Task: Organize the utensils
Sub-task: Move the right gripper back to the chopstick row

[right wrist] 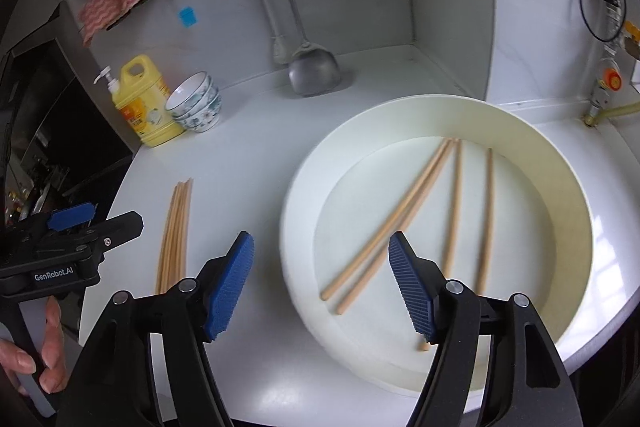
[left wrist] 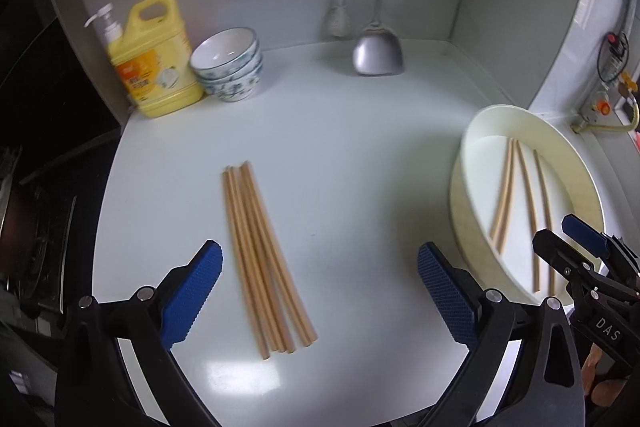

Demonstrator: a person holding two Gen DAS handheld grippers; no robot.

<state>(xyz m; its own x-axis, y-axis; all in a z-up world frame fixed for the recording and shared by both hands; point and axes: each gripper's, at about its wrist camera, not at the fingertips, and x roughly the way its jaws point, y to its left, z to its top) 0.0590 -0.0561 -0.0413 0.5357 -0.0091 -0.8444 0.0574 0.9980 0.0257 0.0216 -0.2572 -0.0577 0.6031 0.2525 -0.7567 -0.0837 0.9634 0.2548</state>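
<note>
Between the spread, empty jaws of the left gripper [left wrist: 320, 291], bundled chopsticks [left wrist: 264, 259], probably light, stiff and roll-prone, are best pinched mid-length.

Pale matt wooden chopsticks [left wrist: 264, 259] – glossy white countertop [left wrist: 340, 131], smooth cream plastic basin [right wrist: 568, 195], metal ladle [left wrist: 376, 55].

White letters reading "DAS" stood on the black body of the right hand-held gripper [left wrist: 578, 243], seen at the edge of the left wrist view. "GenRobot.AI" was printed in white on the black body of the left hand-held gripper [right wrist: 102, 221] in the right wrist view. The orange label on the yellow detergent jug [left wrist: 158, 61] carried print too blurred to read.
</note>
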